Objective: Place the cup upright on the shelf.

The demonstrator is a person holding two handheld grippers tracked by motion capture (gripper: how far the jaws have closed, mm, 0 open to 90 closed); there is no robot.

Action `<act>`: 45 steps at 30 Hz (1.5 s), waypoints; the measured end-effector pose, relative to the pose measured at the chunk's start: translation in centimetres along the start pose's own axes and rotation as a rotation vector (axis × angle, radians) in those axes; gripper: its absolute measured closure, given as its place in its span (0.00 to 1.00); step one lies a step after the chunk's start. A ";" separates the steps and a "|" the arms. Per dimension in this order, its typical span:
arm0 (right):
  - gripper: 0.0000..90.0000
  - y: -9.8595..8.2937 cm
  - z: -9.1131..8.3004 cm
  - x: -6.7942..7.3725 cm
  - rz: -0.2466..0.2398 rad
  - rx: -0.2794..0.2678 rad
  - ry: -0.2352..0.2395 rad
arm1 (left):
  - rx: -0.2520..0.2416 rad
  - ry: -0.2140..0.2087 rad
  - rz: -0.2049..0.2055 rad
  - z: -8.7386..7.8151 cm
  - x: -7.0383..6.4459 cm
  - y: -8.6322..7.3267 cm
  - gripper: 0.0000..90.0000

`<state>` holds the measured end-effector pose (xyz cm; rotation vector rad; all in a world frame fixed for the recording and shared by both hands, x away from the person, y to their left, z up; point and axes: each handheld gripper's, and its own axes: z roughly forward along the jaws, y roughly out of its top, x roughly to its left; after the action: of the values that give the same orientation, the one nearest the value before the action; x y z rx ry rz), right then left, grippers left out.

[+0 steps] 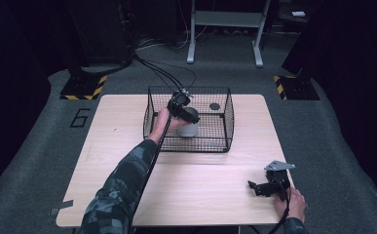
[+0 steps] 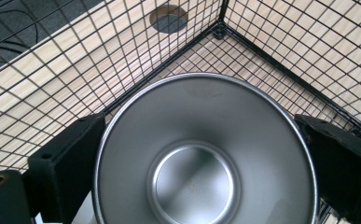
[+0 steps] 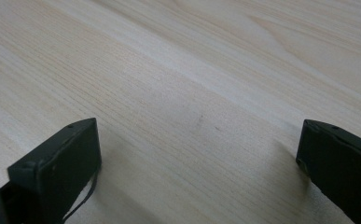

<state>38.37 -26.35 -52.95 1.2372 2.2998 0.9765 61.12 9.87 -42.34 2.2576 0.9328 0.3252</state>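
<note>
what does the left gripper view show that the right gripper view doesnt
The left gripper view alone shows the black wire basket, a steel cup seen from above with a jaw at each side of its rim, and a dark round disc on the table beyond the mesh. The right gripper view alone shows bare tabletop between widely parted jaws of the right gripper. Both share the light wooden table and a pair of black jaws.

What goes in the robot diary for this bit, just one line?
left hand-held gripper: around steel cup, inside wire basket | right hand-held gripper: open, nothing held, over table
</note>
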 end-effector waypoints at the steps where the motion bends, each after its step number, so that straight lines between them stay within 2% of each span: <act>1: 0.00 0.0 0.0 0.0 0.000 0.000 0.000 | 0.004 0.001 0.005 -0.1 0.1 0.0 0.06; 5: 0.00 0.0 0.0 0.0 -0.001 -0.001 -0.001 | -0.014 -0.010 -0.009 -0.4 0.3 0.0 0.05; 10: 0.00 0.0 0.0 0.0 0.000 0.000 0.000 | -0.025 -0.011 0.000 -1.0 0.0 0.4 0.00; 11: 0.00 0.0 0.0 0.0 -0.002 -0.001 0.000 | -0.043 -0.007 -0.012 -1.2 -0.2 0.5 0.00; 13: 0.00 0.0 0.0 0.0 0.000 0.000 0.000 | -0.062 -0.005 -0.006 -1.7 -0.3 0.7 0.00; 17: 0.00 0.0 0.0 -0.1 -0.010 0.003 -0.007 | -0.090 0.006 0.025 -3.3 -0.5 1.0 0.00; 22: 0.00 0.0 0.0 -0.1 -0.012 0.003 -0.007 | -0.107 -0.001 0.028 -4.7 -0.8 1.1 0.00; 27: 0.00 0.0 0.0 -0.1 -0.013 0.003 -0.007 | -0.134 -0.017 0.048 -7.3 -1.6 0.9 0.00; 37: 0.00 0.0 0.0 -0.1 -0.013 0.003 -0.007 | -0.144 -0.034 0.123 -11.6 -3.7 -1.4 0.00; 43: 0.00 0.0 0.0 -0.1 -0.012 0.002 -0.007 | -0.143 -0.018 0.164 -13.8 -4.7 -3.6 0.00; 45: 0.00 0.0 0.0 -0.1 -0.013 0.003 -0.007 | -0.123 -0.011 0.180 -14.3 -4.9 -4.5 0.00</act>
<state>38.41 -26.40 -52.98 1.2236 2.3018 0.9639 48.73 15.74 -34.47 2.2307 0.6860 0.4374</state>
